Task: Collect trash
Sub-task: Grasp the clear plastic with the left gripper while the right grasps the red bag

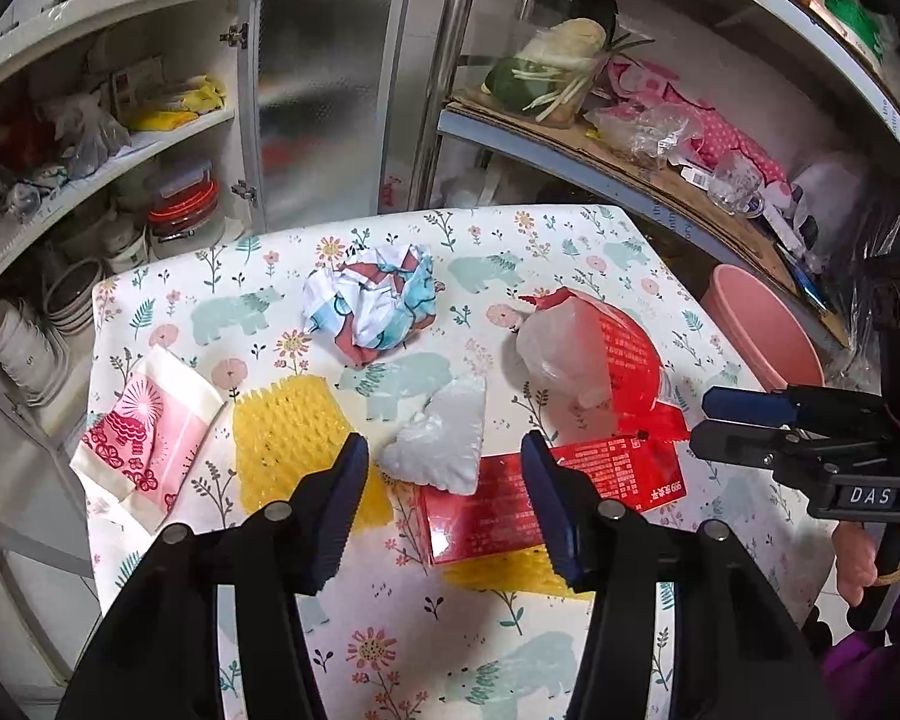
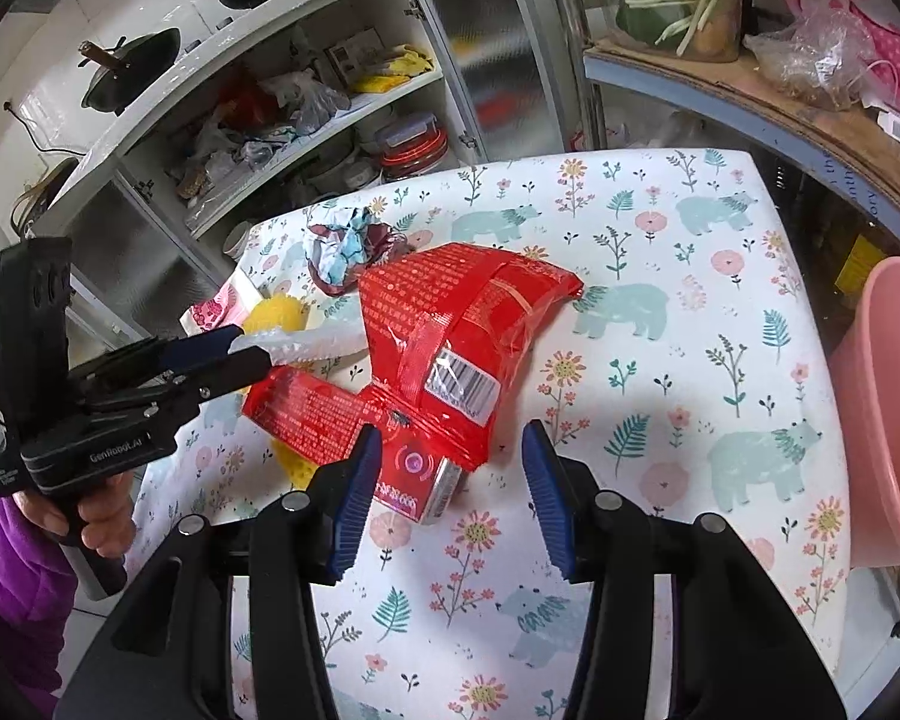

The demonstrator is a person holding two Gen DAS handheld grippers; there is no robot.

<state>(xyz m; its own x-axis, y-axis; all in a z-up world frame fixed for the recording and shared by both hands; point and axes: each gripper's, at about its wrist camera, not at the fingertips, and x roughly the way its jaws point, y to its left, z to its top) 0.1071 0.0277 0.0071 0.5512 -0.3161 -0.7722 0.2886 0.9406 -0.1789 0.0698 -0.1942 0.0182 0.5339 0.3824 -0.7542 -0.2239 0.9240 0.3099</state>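
Trash lies on a floral tablecloth [image 1: 390, 630]. My left gripper [image 1: 447, 462] is open over a white foam piece [image 1: 444, 450] and the edge of a flat red box [image 1: 498, 510], with gaps at both pads. Beyond are a crumpled paper ball [image 1: 372, 306], a yellow foam net [image 1: 288, 438], a pink-and-white packet [image 1: 144, 438] and a red plastic wrapper [image 1: 624, 354]. My right gripper [image 2: 450, 450] hangs open over the red box's end [image 2: 414, 480], below the wrapper [image 2: 468, 324]. The left gripper [image 2: 252, 348] shows at the left beside the foam [image 2: 324, 342].
A pink basin [image 2: 888, 408] stands off the table's right edge. Behind the table an open cupboard [image 1: 168, 138] holds bowls and containers, its glass door [image 1: 318, 102] swung out. A cluttered shelf [image 1: 630, 162] runs along the right. A hand in a purple sleeve [image 2: 6, 588] holds the left gripper.
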